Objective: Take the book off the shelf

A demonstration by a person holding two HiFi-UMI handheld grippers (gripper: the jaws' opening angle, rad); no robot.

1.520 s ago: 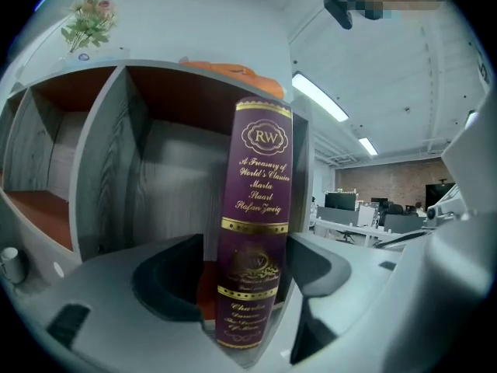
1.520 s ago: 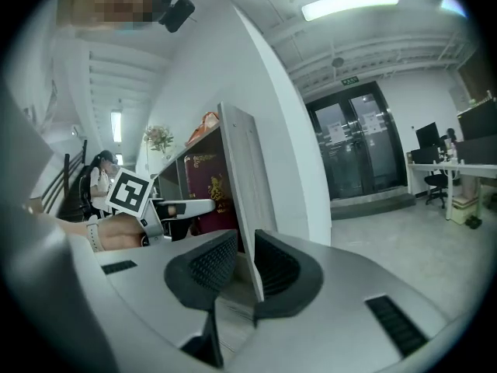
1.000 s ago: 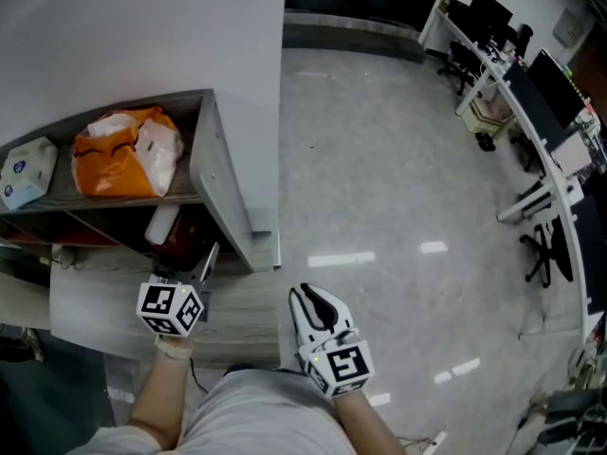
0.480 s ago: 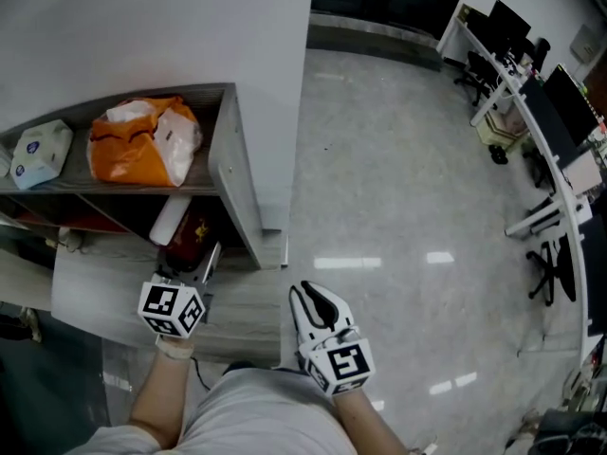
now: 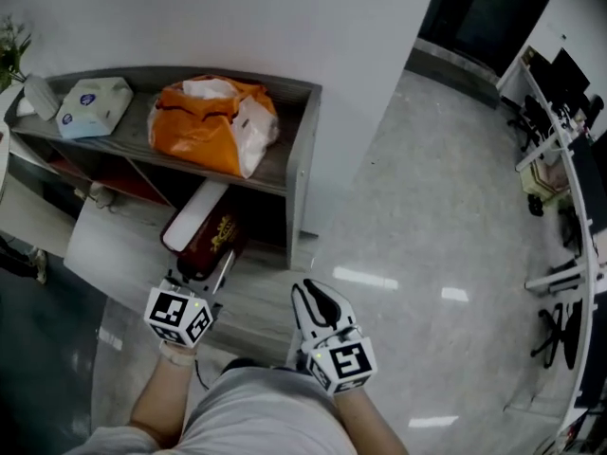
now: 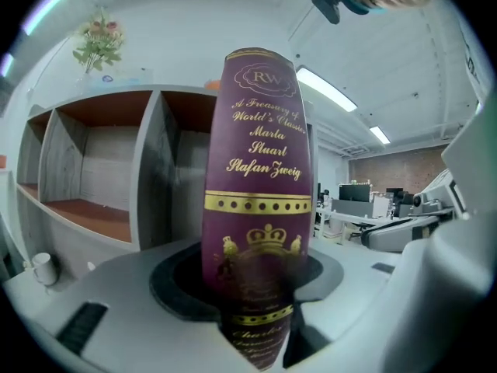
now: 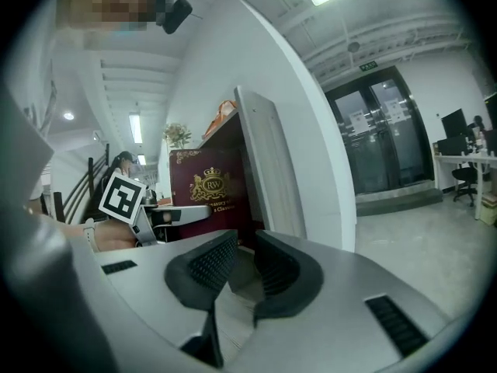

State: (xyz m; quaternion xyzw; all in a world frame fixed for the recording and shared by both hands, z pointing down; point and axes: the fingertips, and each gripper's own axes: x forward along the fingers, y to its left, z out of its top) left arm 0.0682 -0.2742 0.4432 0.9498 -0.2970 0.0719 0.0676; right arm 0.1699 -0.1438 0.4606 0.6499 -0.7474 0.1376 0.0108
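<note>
A dark red book [image 5: 213,240] with gold print leans out of the lower right compartment of the grey shelf [image 5: 302,150], its white page edge turned up. My left gripper [image 5: 201,271] is shut on its near end. In the left gripper view the spine [image 6: 256,169] stands upright between the jaws, and the left gripper [image 6: 255,290] presses on its lower part. My right gripper [image 5: 311,297] hangs over the floor to the right of the book, jaws together and empty. In the right gripper view the right gripper [image 7: 241,266] faces the book's cover [image 7: 210,185].
An orange and white bag [image 5: 204,126] and a pack of tissues [image 5: 92,105] lie on top of the shelf. A light wooden ledge [image 5: 123,254] runs below it. Glossy floor [image 5: 427,235] spreads to the right, with desks and chairs [image 5: 560,131] far off.
The left jaws have closed on the book, and it now sticks farther out of the lower compartment. The head view has swung to the left. The right gripper has stayed put.
</note>
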